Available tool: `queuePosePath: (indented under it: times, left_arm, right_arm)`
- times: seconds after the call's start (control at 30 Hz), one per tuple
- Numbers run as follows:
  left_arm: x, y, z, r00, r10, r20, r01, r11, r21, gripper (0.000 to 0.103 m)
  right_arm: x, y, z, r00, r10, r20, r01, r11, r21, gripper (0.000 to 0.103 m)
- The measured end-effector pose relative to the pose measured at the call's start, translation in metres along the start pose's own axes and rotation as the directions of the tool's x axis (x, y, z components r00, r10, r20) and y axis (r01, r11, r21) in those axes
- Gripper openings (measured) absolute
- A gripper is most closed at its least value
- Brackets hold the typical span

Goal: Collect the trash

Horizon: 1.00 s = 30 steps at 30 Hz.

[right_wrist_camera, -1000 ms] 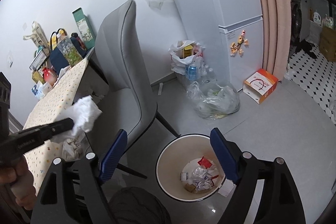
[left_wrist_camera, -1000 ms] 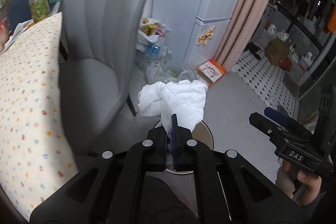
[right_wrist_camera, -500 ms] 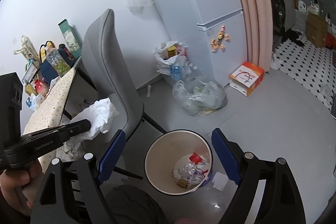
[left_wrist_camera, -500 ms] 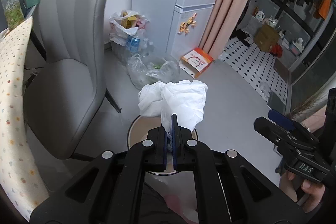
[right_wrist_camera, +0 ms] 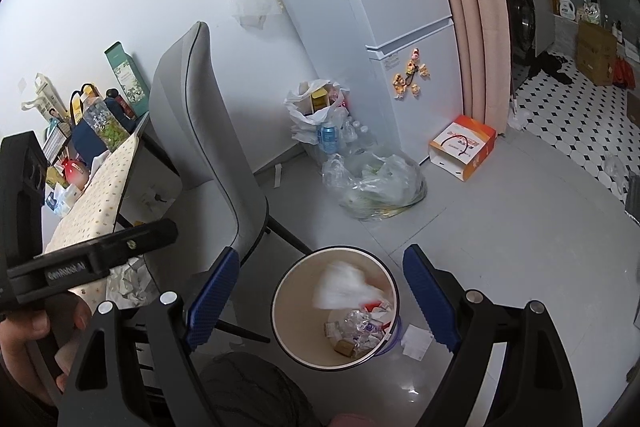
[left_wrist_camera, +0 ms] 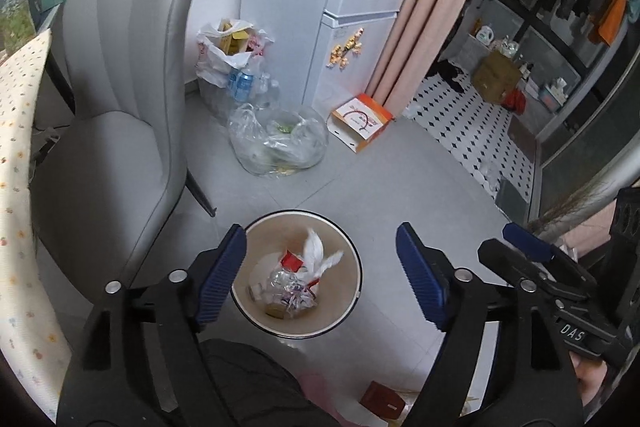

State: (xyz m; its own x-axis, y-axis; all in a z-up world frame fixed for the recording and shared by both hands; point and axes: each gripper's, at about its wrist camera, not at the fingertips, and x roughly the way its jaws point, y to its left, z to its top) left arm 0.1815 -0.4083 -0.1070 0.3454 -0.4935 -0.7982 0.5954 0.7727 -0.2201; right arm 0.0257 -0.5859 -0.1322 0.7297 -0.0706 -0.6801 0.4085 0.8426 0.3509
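A round beige trash bin [left_wrist_camera: 352, 255] stands on the grey floor, holding wrappers and plastic scraps; it also shows in the right wrist view [right_wrist_camera: 288, 287]. A crumpled white tissue [left_wrist_camera: 320, 253] is inside the bin, blurred in the right wrist view [right_wrist_camera: 340, 285]. My left gripper [left_wrist_camera: 320, 275] is open and empty, right above the bin. My right gripper [right_wrist_camera: 320, 303] is open and empty, also above the bin. More crumpled white tissue [right_wrist_camera: 128, 283] lies below the table edge at the left.
A grey chair [left_wrist_camera: 120, 115] stands left of the bin, beside a table with a dotted cloth [right_wrist_camera: 100, 179]. Plastic bags of trash [left_wrist_camera: 276, 143] and an orange box [left_wrist_camera: 360, 121] lie by the white fridge [right_wrist_camera: 400, 27]. A small red item [left_wrist_camera: 382, 399] lies on the floor.
My left gripper has opened and let go of the white tissue, which has fallen into the bin. Both grippers have shifted closer over the bin.
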Motion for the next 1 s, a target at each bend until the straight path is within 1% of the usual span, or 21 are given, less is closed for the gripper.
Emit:
queuePosePath:
  times: [0.1, 0.17, 0.37, 0.5, 0.67, 0.77, 0.87, 1.0]
  left_arm:
    - [-0.009, 0.007, 0.000, 1.000, 0.017, 0.019, -0.017, 1.000, -0.019, 0.089]
    - [-0.017, 0.013, -0.001, 0.999, 0.031, 0.033, -0.030, 0.999, -0.035, 0.092]
    - [-0.048, 0.028, -0.003, 0.993, 0.068, 0.093, -0.061, 0.995, -0.076, 0.096]
    - [-0.073, 0.037, -0.006, 0.988, 0.081, 0.135, -0.068, 0.993, -0.095, 0.097]
    - [-0.112, 0.053, -0.014, 0.976, 0.107, 0.192, -0.083, 0.988, -0.132, 0.097]
    - [-0.136, 0.063, -0.022, 0.966, 0.144, 0.213, -0.116, 0.983, -0.140, 0.097]
    - [-0.161, 0.074, -0.030, 0.954, 0.180, 0.240, -0.147, 0.978, -0.151, 0.097]
    - [-0.193, 0.094, -0.040, 0.937, 0.215, 0.275, -0.167, 0.968, -0.186, 0.097]
  right_arm:
    - [-0.002, 0.004, 0.000, 1.000, 0.002, -0.001, -0.002, 1.000, -0.005, 0.082]
    - [-0.003, 0.009, 0.000, 1.000, 0.005, 0.000, -0.005, 1.000, -0.010, 0.086]
    - [-0.016, 0.030, 0.006, 1.000, 0.012, 0.024, -0.011, 0.998, -0.054, 0.095]
    - [-0.025, 0.046, 0.009, 0.999, 0.023, 0.032, -0.021, 0.997, -0.073, 0.095]
    - [-0.035, 0.073, 0.012, 0.998, 0.044, 0.035, -0.040, 0.993, -0.107, 0.095]
    - [-0.042, 0.093, 0.011, 0.998, 0.050, 0.035, -0.045, 0.990, -0.134, 0.095]
    - [-0.051, 0.110, 0.011, 0.998, 0.031, 0.053, -0.023, 0.988, -0.154, 0.095]
    - [-0.063, 0.130, 0.011, 0.997, 0.023, 0.072, -0.010, 0.985, -0.175, 0.095]
